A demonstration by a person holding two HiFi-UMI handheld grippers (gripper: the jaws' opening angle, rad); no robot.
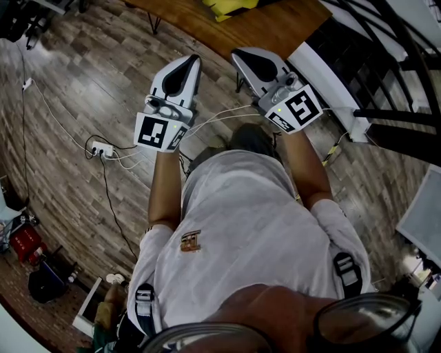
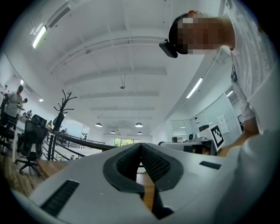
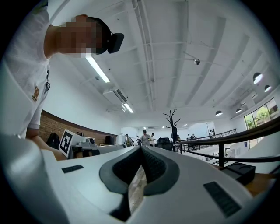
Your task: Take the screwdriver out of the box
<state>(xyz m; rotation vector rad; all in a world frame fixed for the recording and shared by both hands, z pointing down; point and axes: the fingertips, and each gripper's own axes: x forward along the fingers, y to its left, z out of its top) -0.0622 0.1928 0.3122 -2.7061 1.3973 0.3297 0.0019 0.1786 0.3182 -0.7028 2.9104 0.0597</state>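
No screwdriver and no box show in any view. In the head view I hold both grippers close in front of my chest, side by side, pointing away from me over the floor. My left gripper (image 1: 194,58) has its jaws closed tip to tip with nothing between them, as the left gripper view (image 2: 141,144) also shows. My right gripper (image 1: 237,52) is likewise shut and empty, its dark pads (image 3: 151,164) meeting at the tip (image 3: 141,147). Each gripper's marker cube faces me.
A wooden table (image 1: 275,27) stands just beyond the grippers, with a yellow object (image 1: 231,7) on it. A dark railing (image 1: 386,62) runs at the right. A power strip (image 1: 102,148) and cables lie on the wood floor at the left.
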